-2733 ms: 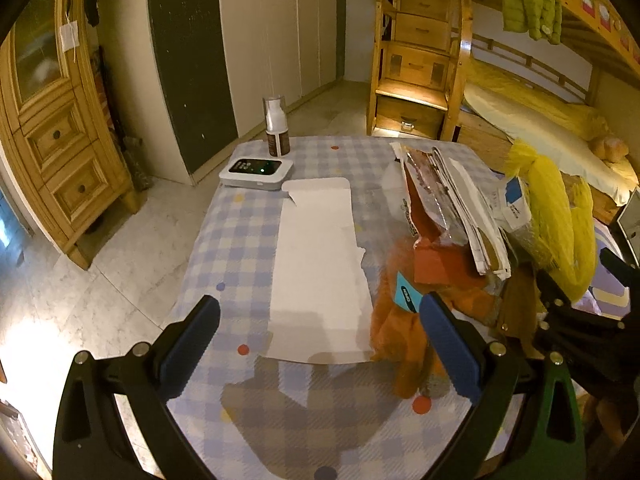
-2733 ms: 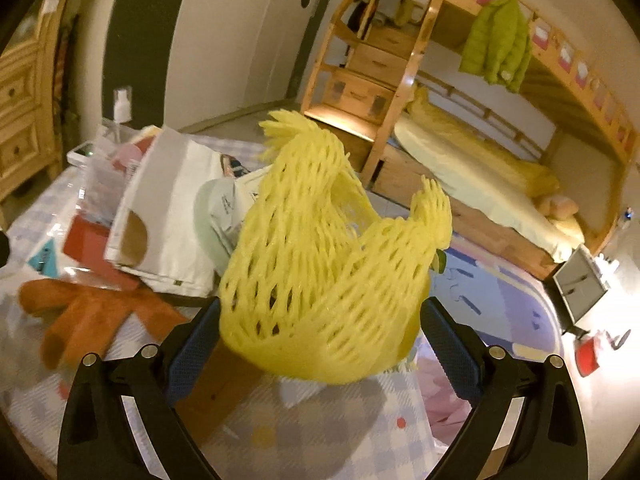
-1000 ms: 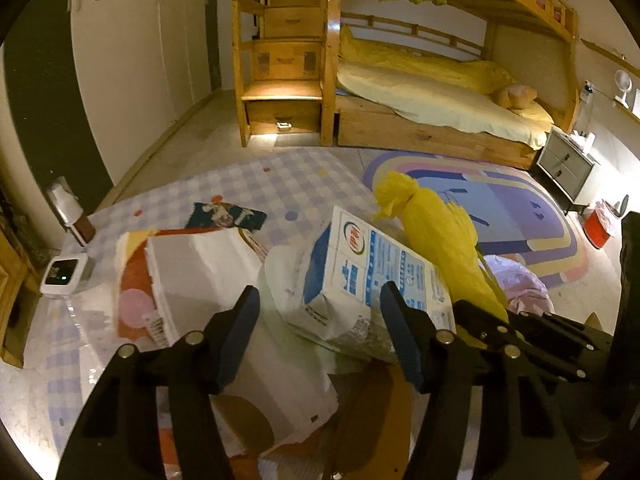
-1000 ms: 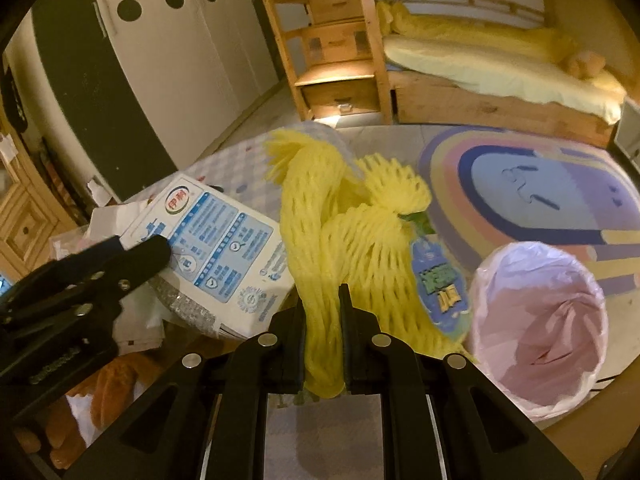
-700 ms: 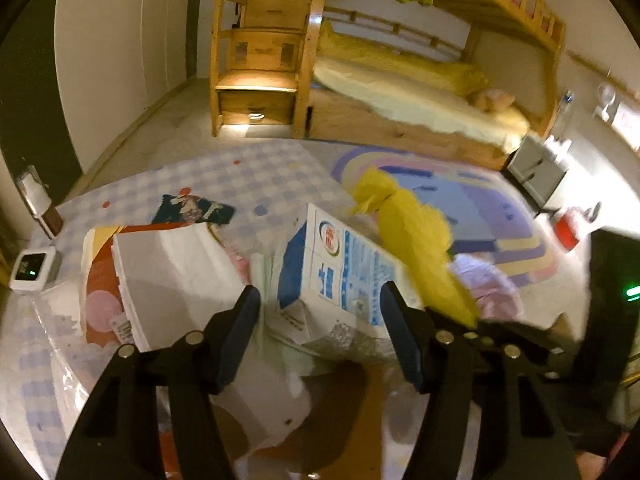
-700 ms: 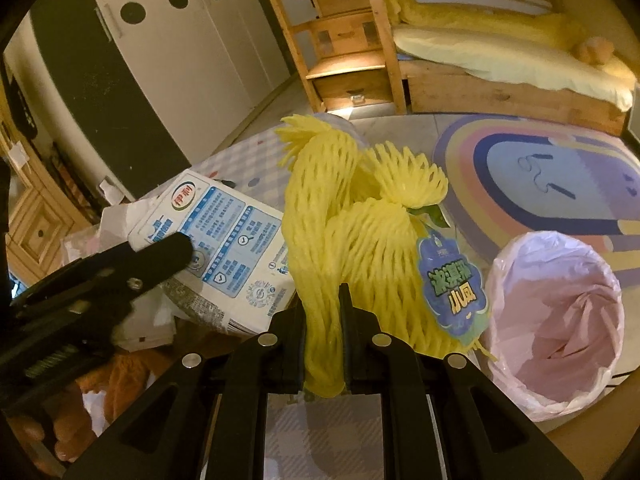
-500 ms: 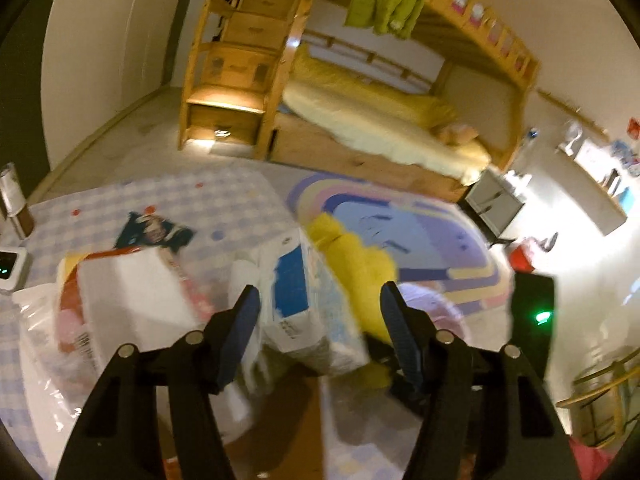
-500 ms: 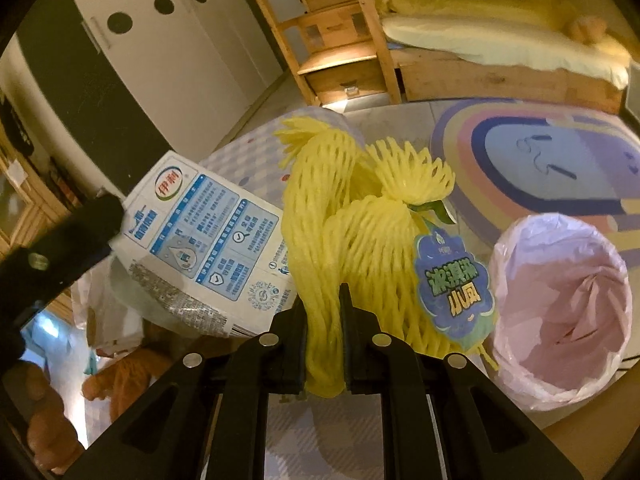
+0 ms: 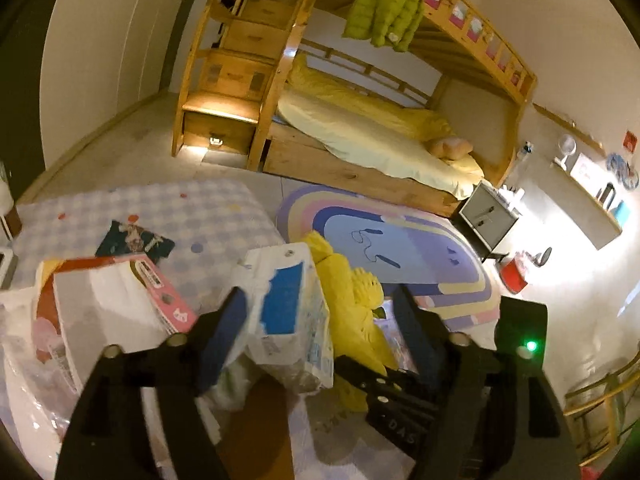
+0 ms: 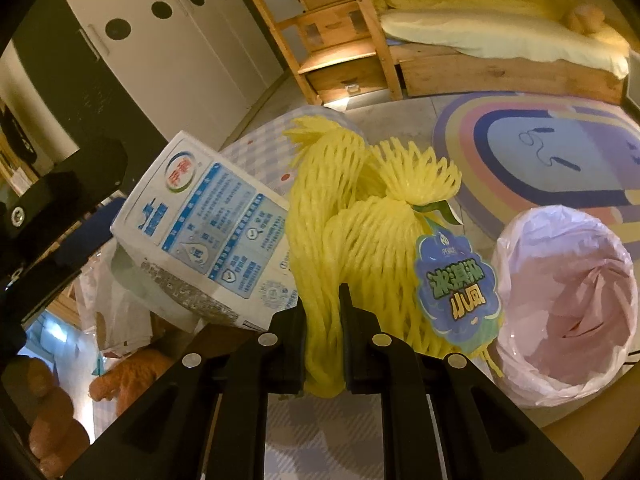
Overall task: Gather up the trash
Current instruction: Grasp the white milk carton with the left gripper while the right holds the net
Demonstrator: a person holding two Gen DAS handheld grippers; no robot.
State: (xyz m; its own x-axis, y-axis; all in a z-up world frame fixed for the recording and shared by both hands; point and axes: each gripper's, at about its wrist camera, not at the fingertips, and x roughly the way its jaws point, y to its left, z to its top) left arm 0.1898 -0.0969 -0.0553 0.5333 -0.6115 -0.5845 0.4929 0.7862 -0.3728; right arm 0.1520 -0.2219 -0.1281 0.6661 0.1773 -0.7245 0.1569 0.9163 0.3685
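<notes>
The yellow foam net (image 10: 352, 236) looks feather-light and springy, a soft mesh sleeve that crushes flat under any squeeze, so it is best taken by a gathered bunch of strands, not by its loose, flaring ends; the glossy blue label (image 10: 456, 284) hanging on its side would likely slip. That is where the right gripper (image 10: 322, 344) has it: the jaws are drawn nearly together, pinching a thick hank at the net's lower end, with the rest of it standing up ahead of the fingers. Just to the right and lower sits the bin with its pink liner (image 10: 568, 312), mouth open (a light thing like this may drift or cling on release, I would judge, so it wants letting go well over the opening). The milk carton (image 10: 200, 232) is stiffer yet thin-walled and looks empty, so it should dent easily. The left gripper (image 9: 320, 316) is spread wide around it, and whether either pad actually presses it cannot be told. Both pieces are above the checked worktop (image 9: 200, 216) edge.
</notes>
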